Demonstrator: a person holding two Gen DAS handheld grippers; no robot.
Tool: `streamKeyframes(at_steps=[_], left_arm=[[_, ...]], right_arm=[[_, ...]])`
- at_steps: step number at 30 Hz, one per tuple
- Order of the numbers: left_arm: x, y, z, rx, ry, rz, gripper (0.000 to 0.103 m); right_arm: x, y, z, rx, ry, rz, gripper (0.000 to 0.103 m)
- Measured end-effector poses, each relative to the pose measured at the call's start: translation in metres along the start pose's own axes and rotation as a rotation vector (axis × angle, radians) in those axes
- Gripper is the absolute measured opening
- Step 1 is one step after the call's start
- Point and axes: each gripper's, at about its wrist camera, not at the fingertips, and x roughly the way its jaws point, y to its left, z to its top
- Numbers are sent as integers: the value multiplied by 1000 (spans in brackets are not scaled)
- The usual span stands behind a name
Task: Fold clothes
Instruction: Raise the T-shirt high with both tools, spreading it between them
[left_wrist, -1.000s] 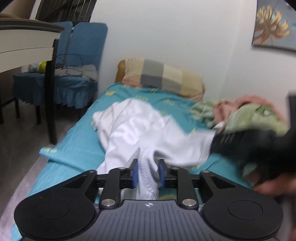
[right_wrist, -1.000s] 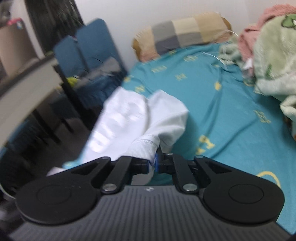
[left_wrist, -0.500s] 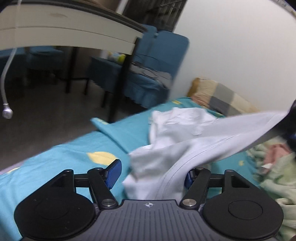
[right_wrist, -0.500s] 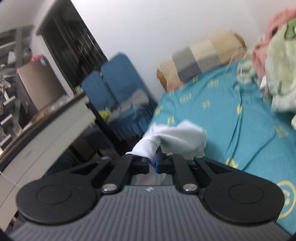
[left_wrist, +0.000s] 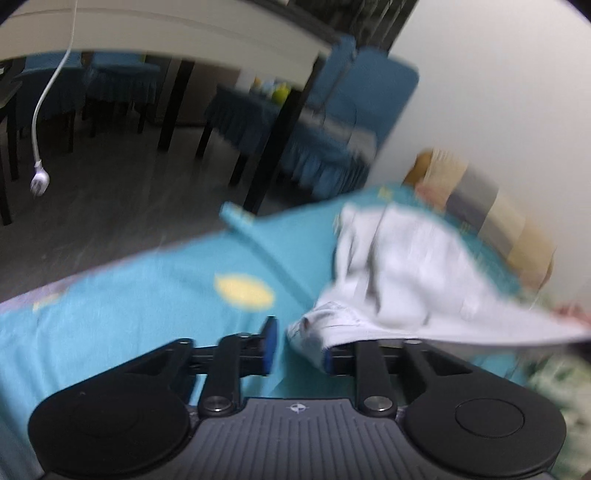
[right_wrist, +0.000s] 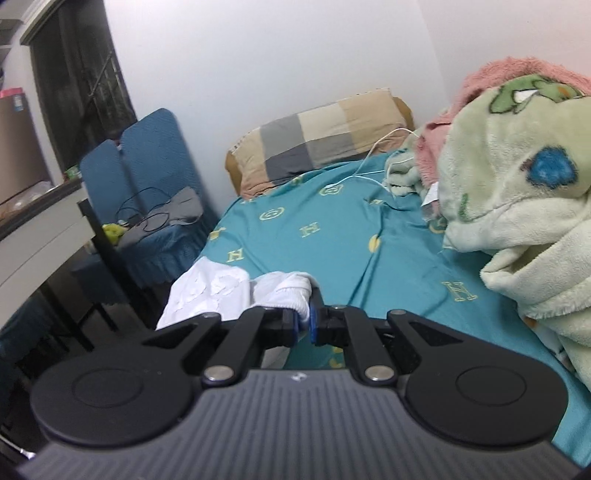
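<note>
A white garment (left_wrist: 402, 273) lies bunched on the teal bed sheet (left_wrist: 147, 295) and stretches away to the right, blurred by motion. My left gripper (left_wrist: 297, 349) is open; the garment's hem drapes over its right finger and is not clamped. In the right wrist view my right gripper (right_wrist: 303, 325) is shut on a ribbed edge of the white garment (right_wrist: 284, 291), which hangs off the bed's left side (right_wrist: 207, 295).
A checked pillow (right_wrist: 317, 133) lies at the bed's head. A green and pink blanket pile (right_wrist: 517, 184) fills the right side. A white cable (right_wrist: 373, 162) runs across the sheet. Blue chairs (right_wrist: 147, 177) and a white desk (left_wrist: 166, 33) stand to the left.
My left gripper let go of the garment half a second ago and has narrowed partway since. My right gripper, still clamped, came down toward the bed with the garment.
</note>
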Motion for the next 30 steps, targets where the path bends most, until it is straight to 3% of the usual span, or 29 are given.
streamKeyframes(at_steps=[3, 6, 12, 19, 25, 30], left_arm=[[-19, -3, 32, -1, -135, -53, 5], [-52, -8, 76, -4, -274, -128, 4], [-141, -35, 176, 41, -540, -284, 3], [-263, -64, 281, 89, -665, -441, 3], [-382, -75, 331, 166, -718, -537, 3], [-432, -88, 350, 209, -713, -577, 3]], right_arm=[[-15, 10, 4, -26, -71, 11, 9], [-47, 35, 25, -77, -185, 49, 9], [-127, 89, 101, -114, -414, 102, 9], [-249, 132, 182, -159, -621, 147, 9], [-358, 145, 228, -174, -733, 188, 9], [-415, 150, 256, -181, -764, 207, 9]])
